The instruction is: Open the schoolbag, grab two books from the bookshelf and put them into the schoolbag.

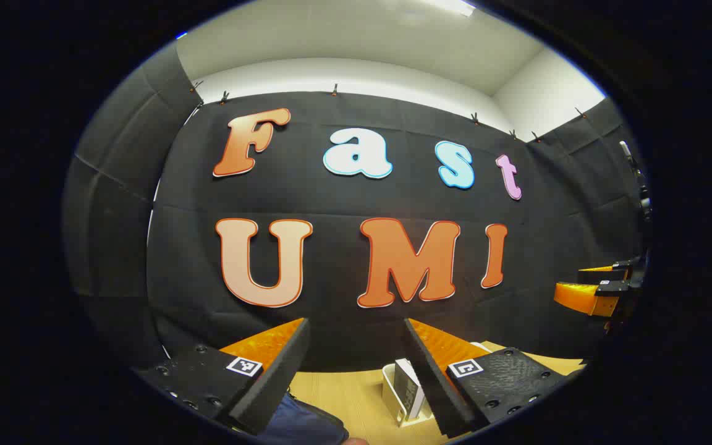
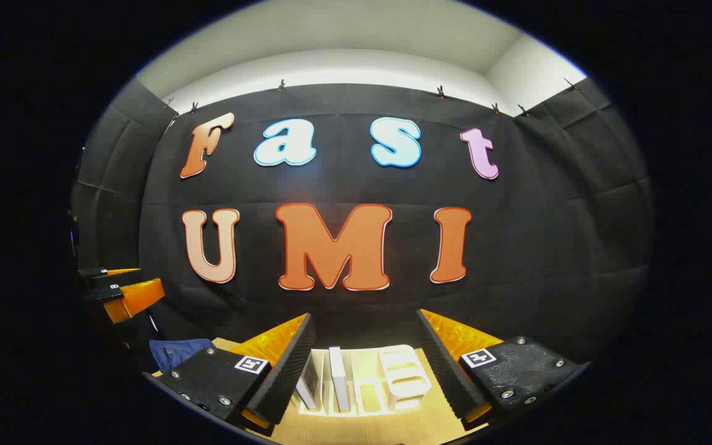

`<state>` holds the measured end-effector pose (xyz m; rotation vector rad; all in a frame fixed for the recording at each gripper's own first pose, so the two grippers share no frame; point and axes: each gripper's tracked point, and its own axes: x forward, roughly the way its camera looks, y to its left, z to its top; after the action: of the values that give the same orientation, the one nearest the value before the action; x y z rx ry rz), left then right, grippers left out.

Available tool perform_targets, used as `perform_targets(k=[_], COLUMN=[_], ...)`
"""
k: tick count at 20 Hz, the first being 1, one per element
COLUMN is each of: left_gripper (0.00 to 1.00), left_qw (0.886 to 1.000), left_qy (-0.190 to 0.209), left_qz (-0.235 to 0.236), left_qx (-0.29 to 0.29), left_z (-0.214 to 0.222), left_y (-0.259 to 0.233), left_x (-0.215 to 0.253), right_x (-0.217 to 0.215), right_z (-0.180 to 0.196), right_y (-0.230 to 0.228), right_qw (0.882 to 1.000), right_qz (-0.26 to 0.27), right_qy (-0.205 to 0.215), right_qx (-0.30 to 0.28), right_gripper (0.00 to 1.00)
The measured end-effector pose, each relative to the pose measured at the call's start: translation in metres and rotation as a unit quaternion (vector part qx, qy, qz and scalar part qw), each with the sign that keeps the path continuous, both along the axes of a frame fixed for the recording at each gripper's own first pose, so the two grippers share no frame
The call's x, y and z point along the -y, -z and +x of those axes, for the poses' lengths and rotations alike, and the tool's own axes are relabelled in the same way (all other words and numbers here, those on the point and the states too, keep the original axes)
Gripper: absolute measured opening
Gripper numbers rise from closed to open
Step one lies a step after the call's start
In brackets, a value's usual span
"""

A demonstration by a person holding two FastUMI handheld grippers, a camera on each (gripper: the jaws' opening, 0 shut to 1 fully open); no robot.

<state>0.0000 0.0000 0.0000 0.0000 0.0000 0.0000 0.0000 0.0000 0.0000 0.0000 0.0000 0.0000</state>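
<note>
1. My left tongs (image 1: 356, 346) hang released above the surface (image 1: 356, 402), jaws wide apart and grasping nothing
2. Below them lies the dark blue schoolbag (image 1: 300, 423), with the white bookshelf (image 1: 393, 395) just to its right
3. My right tongs (image 2: 365, 346) are likewise released and raised, the bookshelf (image 2: 405, 377) between their fingers
4. Two books (image 2: 337, 386) stand upright in its left part
5. The schoolbag (image 2: 177, 352) lies well to the left of the bookshelf

on the table (image 2: 356, 426), seen in the right gripper view, the bookshelf (image 2: 393, 383) stands before the booth's wall with books (image 2: 337, 386) upright in its left part; the schoolbag (image 2: 177, 352) lies well to its left.
</note>
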Motion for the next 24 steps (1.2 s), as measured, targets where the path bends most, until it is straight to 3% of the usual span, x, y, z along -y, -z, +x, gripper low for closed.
perform_targets(k=[5, 9, 12, 19, 24], left_gripper=[0.92, 0.92, 0.93, 0.92, 0.92], left_qw=[1.000, 1.000, 0.999, 0.999, 0.996], left_qy=[-0.003, 0.004, 0.007, -0.044, -0.083], left_qz=[-0.029, -0.027, -0.033, -0.015, -0.003], left_qx=[-0.006, -0.009, -0.011, 0.020, 0.023], left_z=[0.003, 0.010, 0.013, 0.022, 0.020], left_y=[-0.003, -0.004, -0.006, -0.008, -0.002], left_x=[-0.002, 0.004, 0.012, 0.013, 0.006], right_x=[0.002, 0.019, 0.024, 0.029, 0.033], right_z=[-0.004, 0.007, 0.023, 0.063, 0.063], right_y=[-0.008, -0.004, 0.004, 0.028, 0.040], right_qw=[1.000, 1.000, 1.000, 0.995, 0.995], right_qz=[-0.014, -0.014, 0.003, 0.026, 0.034], right_qy=[0.023, 0.027, 0.006, -0.091, -0.094], right_qx=[0.005, 0.002, -0.001, -0.014, -0.003], right_gripper=[0.97, 0.98, 0.97, 0.97, 0.97])
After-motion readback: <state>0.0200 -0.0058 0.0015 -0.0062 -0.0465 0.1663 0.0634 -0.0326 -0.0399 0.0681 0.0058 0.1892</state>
